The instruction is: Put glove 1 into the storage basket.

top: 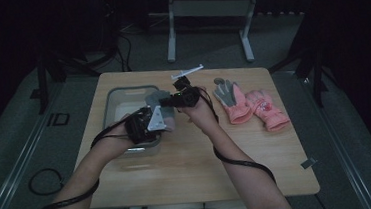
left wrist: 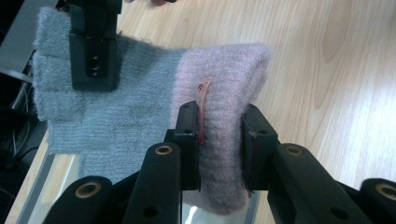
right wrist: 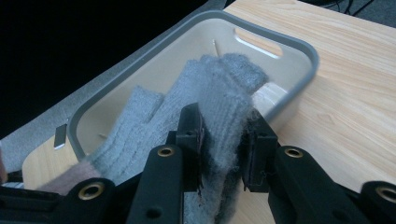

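A grey knit glove (top: 159, 100) with a pale pink cuff (left wrist: 219, 93) hangs stretched between both grippers, above the right edge of the grey tub (top: 117, 95). My left gripper (top: 161, 122) is shut on the pink cuff (left wrist: 219, 154), the pads pressing both sides. My right gripper (top: 166, 102) is shut on the grey finger end (right wrist: 224, 140). In the left gripper view the right gripper's black jaw (left wrist: 93, 51) sits over the grey fingers. The tub (right wrist: 289, 46) lies below the glove.
A pair of pink gloves (top: 254, 106) with grey palms lies at the table's right side. The wooden table (top: 193, 169) has bare room in front and in the middle. A white desk frame (top: 206, 7) stands on the floor beyond the table.
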Motion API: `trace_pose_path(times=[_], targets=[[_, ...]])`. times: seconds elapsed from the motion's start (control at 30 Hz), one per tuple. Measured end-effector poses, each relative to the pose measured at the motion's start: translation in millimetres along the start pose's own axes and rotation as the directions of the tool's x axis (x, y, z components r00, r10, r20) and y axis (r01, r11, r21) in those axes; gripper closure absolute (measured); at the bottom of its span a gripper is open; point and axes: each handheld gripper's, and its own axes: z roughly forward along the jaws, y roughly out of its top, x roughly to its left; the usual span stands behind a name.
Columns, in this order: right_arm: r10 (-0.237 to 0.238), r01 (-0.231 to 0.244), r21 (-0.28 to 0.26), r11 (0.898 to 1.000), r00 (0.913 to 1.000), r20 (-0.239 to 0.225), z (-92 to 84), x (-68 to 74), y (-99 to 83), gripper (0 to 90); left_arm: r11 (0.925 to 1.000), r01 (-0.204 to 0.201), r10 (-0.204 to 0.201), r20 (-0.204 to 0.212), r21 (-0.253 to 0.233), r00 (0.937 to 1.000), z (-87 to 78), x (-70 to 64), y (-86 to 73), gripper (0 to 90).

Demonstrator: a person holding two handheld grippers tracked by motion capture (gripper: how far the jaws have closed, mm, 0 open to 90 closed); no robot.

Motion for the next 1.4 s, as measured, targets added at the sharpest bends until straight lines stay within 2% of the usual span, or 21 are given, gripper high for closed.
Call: trace_pose_path(times=[0.43,0.63,0.73,1.0,1.23,1.4], targets=[[-0.01,0.011,0.014,1.0,0.999,-0.043,51.4,26.3,20.4,72.6,0.9981,0.036,-0.035,-0.01,0.05,0.9993,-14.9,16.5,-45.1,71.7],[-0.01,0.011,0.024,1.0,0.9981,-0.061,75.7,34.6,23.4,72.6,0.9963,0.055,-0.055,-0.005,0.065,0.9985,-13.9,19.8,-64.7,71.8],[0.003,-0.001,0.034,0.999,0.9982,-0.06,82.5,31.6,21.3,72.6,0.9961,0.056,-0.056,0.004,0.068,0.9984,-7.7,20.9,-68.3,71.8],[0.023,-0.021,0.074,0.997,0.9995,-0.022,97.4,19.4,13.4,72.5,0.9957,0.047,-0.052,0.053,0.079,0.9973,15.5,28.7,-77.4,71.8],[0.026,-0.027,0.116,0.993,0.9996,0.009,116.2,10.6,5.9,72.5,0.9897,0.055,-0.067,0.092,0.132,0.9934,38.6,31.9,-86.0,71.8],[0.017,-0.02,0.132,0.991,0.9996,0.021,123.4,8.9,2.8,72.3,0.9798,-0.007,-0.016,0.113,0.2,0.9934,52.4,30.3,-87.1,71.7]])
